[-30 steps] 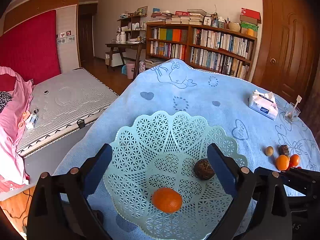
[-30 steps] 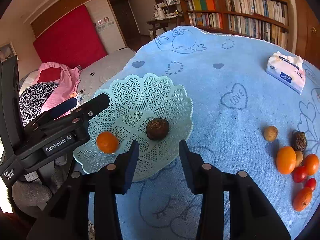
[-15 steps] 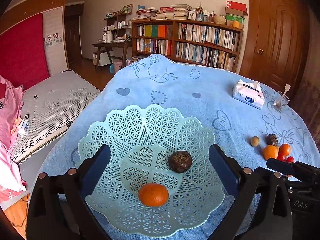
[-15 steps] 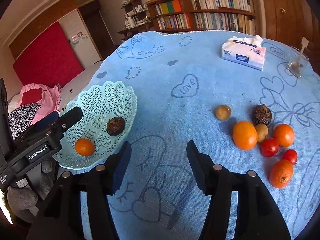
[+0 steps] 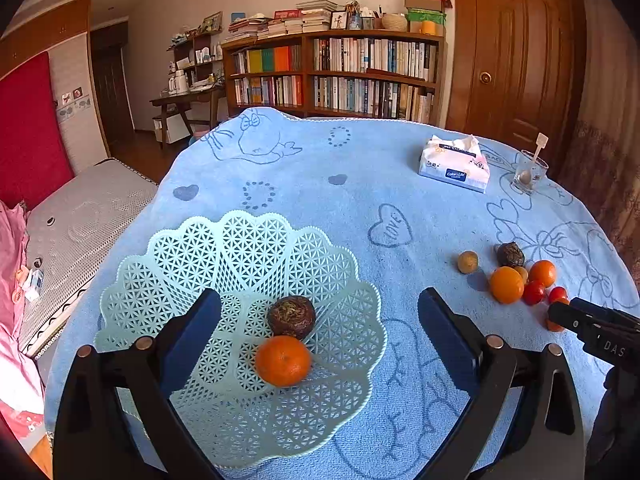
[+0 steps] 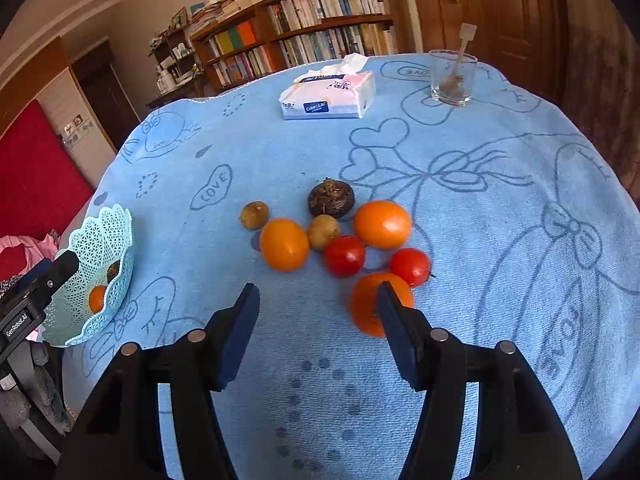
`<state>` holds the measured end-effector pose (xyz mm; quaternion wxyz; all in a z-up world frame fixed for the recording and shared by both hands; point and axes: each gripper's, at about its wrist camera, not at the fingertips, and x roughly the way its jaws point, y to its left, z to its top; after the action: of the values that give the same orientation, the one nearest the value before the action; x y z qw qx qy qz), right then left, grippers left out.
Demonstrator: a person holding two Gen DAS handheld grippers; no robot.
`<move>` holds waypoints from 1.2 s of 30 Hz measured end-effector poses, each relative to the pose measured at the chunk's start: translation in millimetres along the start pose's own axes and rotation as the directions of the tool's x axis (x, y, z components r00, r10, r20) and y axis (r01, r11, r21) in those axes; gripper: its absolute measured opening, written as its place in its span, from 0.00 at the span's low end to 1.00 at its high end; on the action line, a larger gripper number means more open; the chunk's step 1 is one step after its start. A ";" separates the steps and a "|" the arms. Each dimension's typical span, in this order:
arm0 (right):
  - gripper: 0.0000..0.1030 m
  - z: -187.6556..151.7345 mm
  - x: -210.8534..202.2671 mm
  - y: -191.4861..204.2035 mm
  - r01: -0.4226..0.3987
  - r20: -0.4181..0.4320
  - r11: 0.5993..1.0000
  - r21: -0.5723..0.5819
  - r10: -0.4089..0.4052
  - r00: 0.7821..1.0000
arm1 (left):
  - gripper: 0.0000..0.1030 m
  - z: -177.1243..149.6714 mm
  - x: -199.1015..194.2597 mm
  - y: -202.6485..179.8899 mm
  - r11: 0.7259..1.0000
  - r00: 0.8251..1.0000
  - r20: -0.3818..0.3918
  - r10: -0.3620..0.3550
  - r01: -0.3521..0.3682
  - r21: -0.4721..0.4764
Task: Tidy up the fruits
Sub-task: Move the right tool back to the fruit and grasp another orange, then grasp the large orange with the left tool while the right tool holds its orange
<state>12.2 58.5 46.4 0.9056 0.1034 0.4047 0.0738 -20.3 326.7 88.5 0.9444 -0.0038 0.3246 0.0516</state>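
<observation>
In the left wrist view the left gripper (image 5: 320, 320) fills the lower frame with its fingers spread wide and nothing held between them, one finger over the mint lattice basket (image 5: 188, 264) and the other over bare cloth to its right. That view looks straight into the basket, where an orange mandarin (image 5: 283, 361) lies touching a dark brown wrinkled fruit (image 5: 291, 317) just above it. The right wrist view shows the same basket only edge-on at the lower left, its contents half hidden by the wall. There the right gripper (image 6: 316, 312) sits at the bottom centre, fingers apart and holding nothing, the right-hand finger overlapping the nearest orange fruit (image 6: 366, 304). This view spreads out the loose cluster at mid-frame: two red tomatoes (image 6: 345, 256), two more orange fruits (image 6: 284, 245), two small tan fruits (image 6: 254, 215) and a dark fruit (image 6: 331, 199), all on the blue tablecloth (image 6: 500, 216). In the left wrist view that cluster is small at the right edge, partly behind the other gripper's tip. A tissue pack (image 6: 328, 96) and a glass (image 6: 453, 77) stand toward the top.
</observation>
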 end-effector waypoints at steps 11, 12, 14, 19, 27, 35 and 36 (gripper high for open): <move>0.63 -5.0 7.5 -22.1 0.053 -0.019 0.998 0.038 -0.052 0.998 | 0.97 -0.6 7.5 -30.5 0.998 0.999 -0.028 -0.028 0.029 0.055; 0.62 -5.0 10.2 -24.2 0.064 -0.026 0.997 0.040 -0.063 0.998 | 0.97 -0.5 8.3 -32.7 0.998 0.999 -0.031 -0.030 0.031 0.057; 0.62 -4.1 15.6 -28.7 0.076 -0.041 0.996 0.053 -0.074 0.996 | 0.97 -0.7 10.1 -37.0 0.997 0.999 -0.036 -0.034 0.037 0.063; 0.62 -2.8 26.8 -35.4 0.054 -0.075 0.995 0.084 -0.048 0.996 | 0.97 -1.7 14.6 -51.5 0.995 0.998 -0.049 -0.047 0.051 0.091; 0.37 -4.4 30.1 -24.3 0.043 -0.054 0.999 0.005 -0.043 0.998 | 0.97 -0.8 27.5 -75.0 0.989 0.994 -0.085 -0.071 0.081 0.123; 0.37 -2.0 22.2 -35.1 0.037 -0.031 0.999 0.039 -0.036 0.999 | 0.97 -2.7 47.2 -99.0 0.981 0.988 -0.130 -0.088 0.109 0.160; 0.37 -1.1 21.2 -36.7 0.040 -0.026 0.998 0.042 -0.038 0.999 | 0.97 -3.0 49.6 -102.8 0.980 0.986 -0.138 -0.091 0.114 0.165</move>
<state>27.3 27.7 21.4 0.8992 0.1139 0.4196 0.0488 27.1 229.0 53.0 0.9195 0.0580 0.3879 -0.0260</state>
